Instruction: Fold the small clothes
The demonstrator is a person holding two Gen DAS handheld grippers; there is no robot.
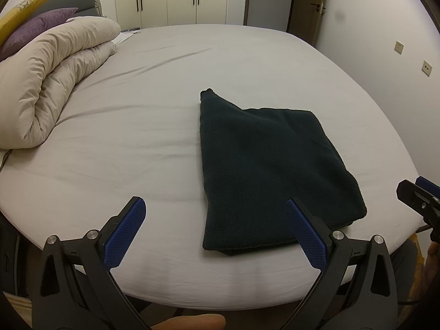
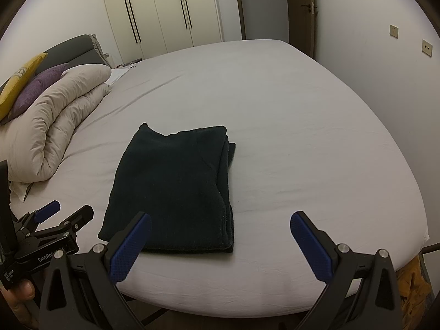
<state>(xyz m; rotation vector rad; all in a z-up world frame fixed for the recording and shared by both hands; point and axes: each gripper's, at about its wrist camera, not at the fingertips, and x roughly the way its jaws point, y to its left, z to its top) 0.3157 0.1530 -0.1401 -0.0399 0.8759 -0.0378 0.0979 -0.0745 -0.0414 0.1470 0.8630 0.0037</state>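
I work over a wide bed with a smooth pale grey sheet (image 1: 154,88), which fills most of both views. Behind it, at the top of the frames, stands a white wardrobe with long dark handles (image 2: 165,8), and at the upper right there is a brown wooden door (image 1: 308,8). On the pale wall at the right I count two small beige socket plates (image 1: 426,68).

There is one piece of clothing: a dark, almost black knitted garment (image 1: 264,170), already folded into a thick rectangle with several layers showing at its right edge. It lies flat on the sheet, right of centre in the left wrist view and left of centre in the right wrist view, near the close edge of the bed.

At the left of the frames lies one rolled beige quilt (image 1: 55,82). Behind it I see one purple cushion (image 1: 35,27) and one yellow cushion (image 2: 19,79), leaning on a dark grey headboard (image 2: 77,49).

My left tongs (image 1: 216,225) are spread wide and grip nothing; their right blue pad covers the near corner of the garment in the picture. My right tongs (image 2: 220,239) are also spread wide and have nothing between the pads; their left pad covers the near edge of the garment. Whether the pads touch the cloth, I cannot tell.
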